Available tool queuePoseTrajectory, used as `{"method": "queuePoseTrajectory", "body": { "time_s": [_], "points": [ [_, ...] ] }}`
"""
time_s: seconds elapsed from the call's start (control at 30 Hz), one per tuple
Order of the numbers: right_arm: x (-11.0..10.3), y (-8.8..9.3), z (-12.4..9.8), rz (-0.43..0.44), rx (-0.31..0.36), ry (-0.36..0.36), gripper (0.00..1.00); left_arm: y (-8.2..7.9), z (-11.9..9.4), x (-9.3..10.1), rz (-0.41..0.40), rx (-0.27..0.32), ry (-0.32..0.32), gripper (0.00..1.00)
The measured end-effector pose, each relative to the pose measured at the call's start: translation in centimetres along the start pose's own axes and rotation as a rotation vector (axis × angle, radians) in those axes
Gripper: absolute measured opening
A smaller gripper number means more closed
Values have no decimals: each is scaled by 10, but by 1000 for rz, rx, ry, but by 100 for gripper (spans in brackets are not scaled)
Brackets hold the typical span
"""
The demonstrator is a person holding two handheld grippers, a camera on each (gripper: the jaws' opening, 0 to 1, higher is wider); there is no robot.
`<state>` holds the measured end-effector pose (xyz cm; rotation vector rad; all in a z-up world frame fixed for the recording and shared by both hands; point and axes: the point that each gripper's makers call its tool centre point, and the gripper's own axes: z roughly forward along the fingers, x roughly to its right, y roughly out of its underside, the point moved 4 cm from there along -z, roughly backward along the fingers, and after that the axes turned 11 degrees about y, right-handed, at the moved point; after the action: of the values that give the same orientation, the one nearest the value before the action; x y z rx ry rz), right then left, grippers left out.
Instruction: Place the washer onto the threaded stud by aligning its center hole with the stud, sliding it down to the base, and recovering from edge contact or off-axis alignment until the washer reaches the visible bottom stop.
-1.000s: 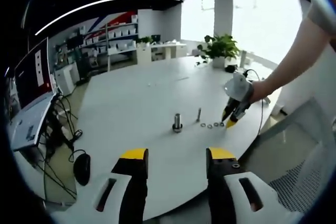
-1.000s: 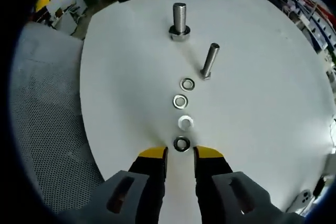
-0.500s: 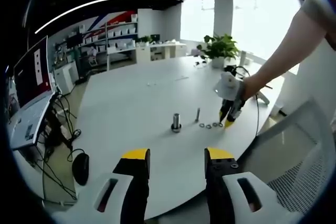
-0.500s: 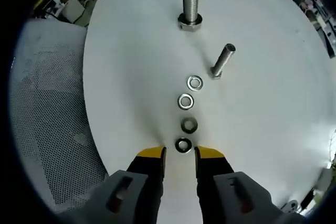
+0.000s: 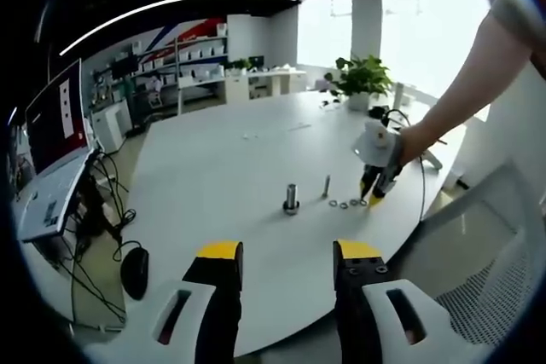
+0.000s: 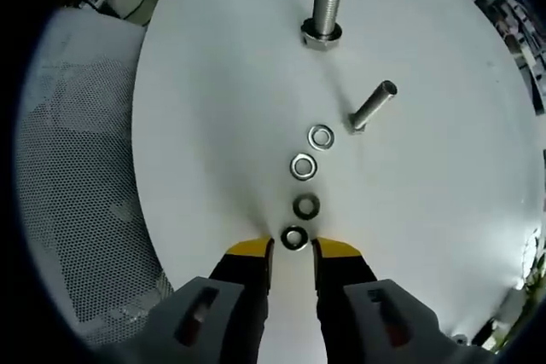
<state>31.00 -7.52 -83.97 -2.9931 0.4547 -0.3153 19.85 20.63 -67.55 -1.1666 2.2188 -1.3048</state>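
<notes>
On the white table (image 6: 213, 83), four washers lie in a row. The nearest washer (image 6: 295, 237) rests on the table right at the yellow tips of my right gripper (image 6: 293, 249), whose jaws are open and narrowly spaced on either side of it. Farther along lie a dark washer (image 6: 306, 206) and two bright ones (image 6: 301, 166) (image 6: 321, 136). The thick threaded stud (image 6: 324, 10) stands upright on its nut base at the far end. In the left gripper view, the stud (image 5: 291, 198) is mid-table, the right gripper (image 5: 374, 195) points down at the washers (image 5: 345, 205), and my left gripper (image 5: 288, 253) hangs open.
A thin bolt (image 6: 373, 106) stands tilted beside the farthest washer. A mesh chair (image 6: 77, 168) sits by the table edge. A monitor (image 5: 51, 117), a mouse (image 5: 134, 272) and cables are at the left, with a potted plant (image 5: 363, 78) at the table's far side.
My right gripper has crept forward, so the nearest washer now sits between its tips, and the jaws have narrowed slightly. The left gripper stays open.
</notes>
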Motion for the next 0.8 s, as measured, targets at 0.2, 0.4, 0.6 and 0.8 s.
{"method": "queuePoseTrajectory", "body": {
  "time_s": [0.2,0.4,0.6,0.8],
  "points": [
    [0,-1,1,-17,-12,6,21,0,1,0,1,-7,3,40],
    [3,-4,3,-7,-39,14,17,1,0,0,-3,-8,3,40],
    [1,-5,2,-8,-56,39,16,2,0,-2,-6,-12,-6,40],
    [-2,-7,2,-36,-77,64,16,2,0,-2,3,-15,-8,40]
  ]
}}
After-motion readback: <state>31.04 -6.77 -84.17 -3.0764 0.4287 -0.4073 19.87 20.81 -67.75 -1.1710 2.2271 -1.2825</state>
